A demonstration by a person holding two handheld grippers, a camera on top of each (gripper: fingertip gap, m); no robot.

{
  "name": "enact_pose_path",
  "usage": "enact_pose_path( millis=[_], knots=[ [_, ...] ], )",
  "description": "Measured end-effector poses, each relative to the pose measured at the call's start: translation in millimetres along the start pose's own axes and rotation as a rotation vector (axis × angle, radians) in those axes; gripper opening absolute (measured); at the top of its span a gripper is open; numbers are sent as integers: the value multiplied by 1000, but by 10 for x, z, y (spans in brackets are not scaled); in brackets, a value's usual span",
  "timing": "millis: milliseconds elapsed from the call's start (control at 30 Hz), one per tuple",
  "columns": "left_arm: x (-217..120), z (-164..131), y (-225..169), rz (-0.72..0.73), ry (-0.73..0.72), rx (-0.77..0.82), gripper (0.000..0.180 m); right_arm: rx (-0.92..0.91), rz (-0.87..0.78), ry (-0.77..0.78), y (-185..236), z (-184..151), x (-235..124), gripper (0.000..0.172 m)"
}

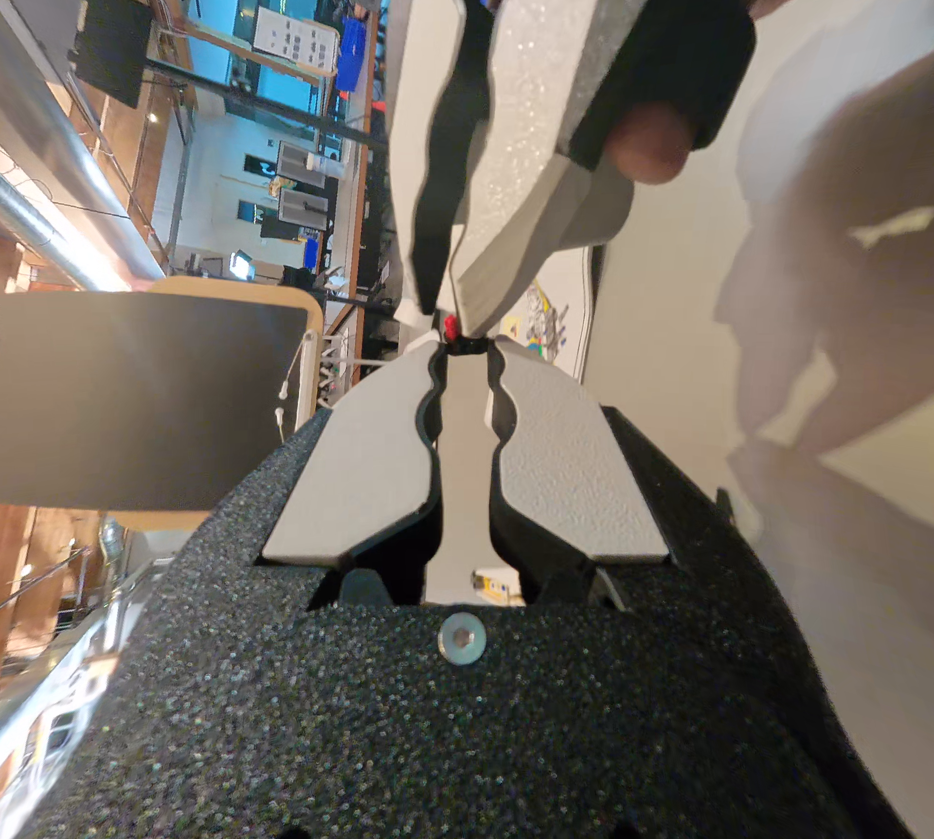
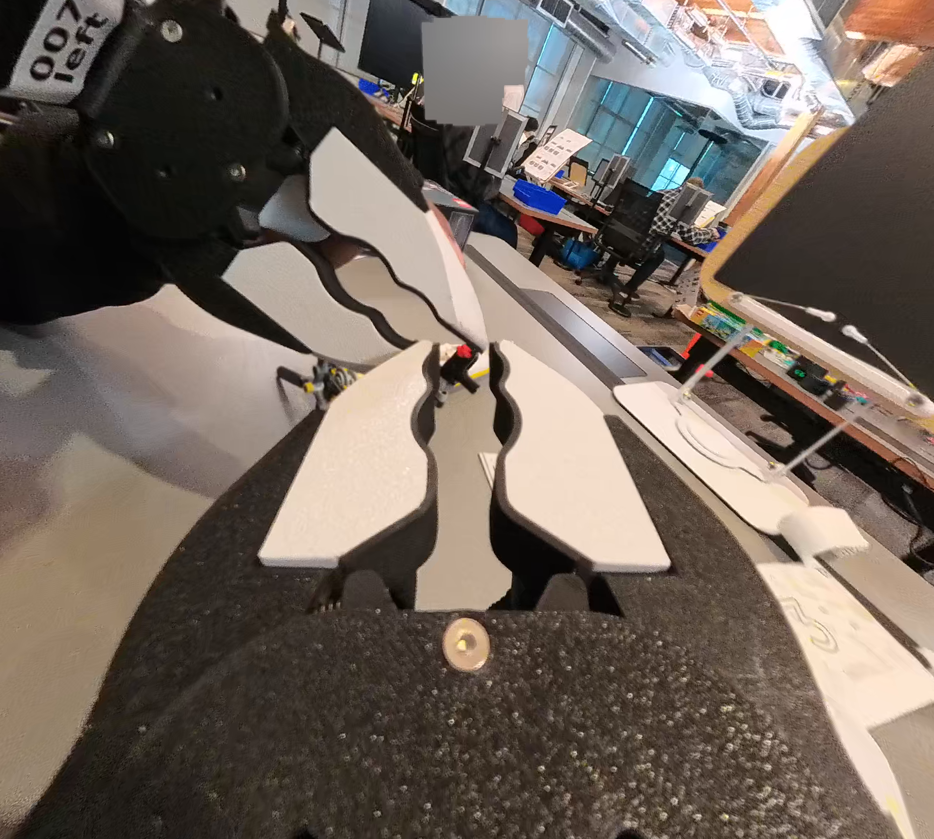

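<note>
My left gripper [image 1: 468,347] is shut on a small black toy-brick piece [image 1: 467,345] with a red stud [image 1: 449,324] on top, held above the grey table [image 2: 101,435]. In the right wrist view the same piece [image 2: 457,367] stands between my right gripper's [image 2: 464,348] fingertips. A gap shows between the piece and the right pad, so the right gripper counts as open. The left gripper [image 2: 475,340] reaches in from the upper left, its upper fingertip at the red stud [image 2: 462,349]. In the left wrist view the right gripper [image 1: 450,316] comes down from above, tips astride the red stud.
A small grey, black and yellow brick assembly [image 2: 328,377] lies on the table to the left. A monitor [image 2: 834,228] on a white stand base [image 2: 697,440] is at the right. A sheet with a coloured drawing [image 1: 546,319] lies beyond. A person's hand [image 1: 652,142] holds the right gripper. The tips of both grippers are at nearly the same place.
</note>
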State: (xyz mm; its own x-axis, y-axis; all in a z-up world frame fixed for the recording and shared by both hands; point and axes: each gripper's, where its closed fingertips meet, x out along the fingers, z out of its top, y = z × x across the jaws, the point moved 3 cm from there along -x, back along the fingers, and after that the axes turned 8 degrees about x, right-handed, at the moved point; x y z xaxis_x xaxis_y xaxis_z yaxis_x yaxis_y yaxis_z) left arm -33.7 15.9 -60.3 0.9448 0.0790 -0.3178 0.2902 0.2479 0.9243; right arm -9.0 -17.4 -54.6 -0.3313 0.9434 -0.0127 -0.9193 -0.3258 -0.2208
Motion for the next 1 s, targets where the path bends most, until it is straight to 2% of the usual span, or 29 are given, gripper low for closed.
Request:
enact_pose_path(
  millis=[167, 300, 400, 567, 767, 800, 833, 867, 933, 1000],
  knots=[
    [165, 306, -57, -13, -62, -22, 17, 14, -29, -9, -75, -62, -315, 16],
    [297, 513, -120, -35, -105, -44, 17, 13, -56, 17, -117, -157, -513, 7],
    [376, 624, -171, -64, -141, -95, 17, -4, -79, 45, -141, -212, -646, 5],
    [516, 749, -339, -105, -203, -247, 16, 25, -138, 165, -149, -369, -825, 4],
    [664, 859, -709, -128, -190, -303, 16, 87, -168, 314, -81, -705, -1004, 4],
    [682, 869, -765, -127, -181, -308, 16, 97, -197, 330, -95, -731, -1039, 4],
    [733, 783, -840, -124, -100, -303, 1, 97, -206, 318, -105, -701, -1105, 4],
    [799, 612, -927, -124, -19, -265, 1, 107, -210, 290, -133, -648, -1197, 3],
    [777, 472, -956, -156, -36, -371, 2, 119, -262, 321, -216, -700, -1361, 3],
    [791, 457, -959, -156, -48, -375, 2, 121, -226, 285, -208, -748, -1394, 3]
  ],
)
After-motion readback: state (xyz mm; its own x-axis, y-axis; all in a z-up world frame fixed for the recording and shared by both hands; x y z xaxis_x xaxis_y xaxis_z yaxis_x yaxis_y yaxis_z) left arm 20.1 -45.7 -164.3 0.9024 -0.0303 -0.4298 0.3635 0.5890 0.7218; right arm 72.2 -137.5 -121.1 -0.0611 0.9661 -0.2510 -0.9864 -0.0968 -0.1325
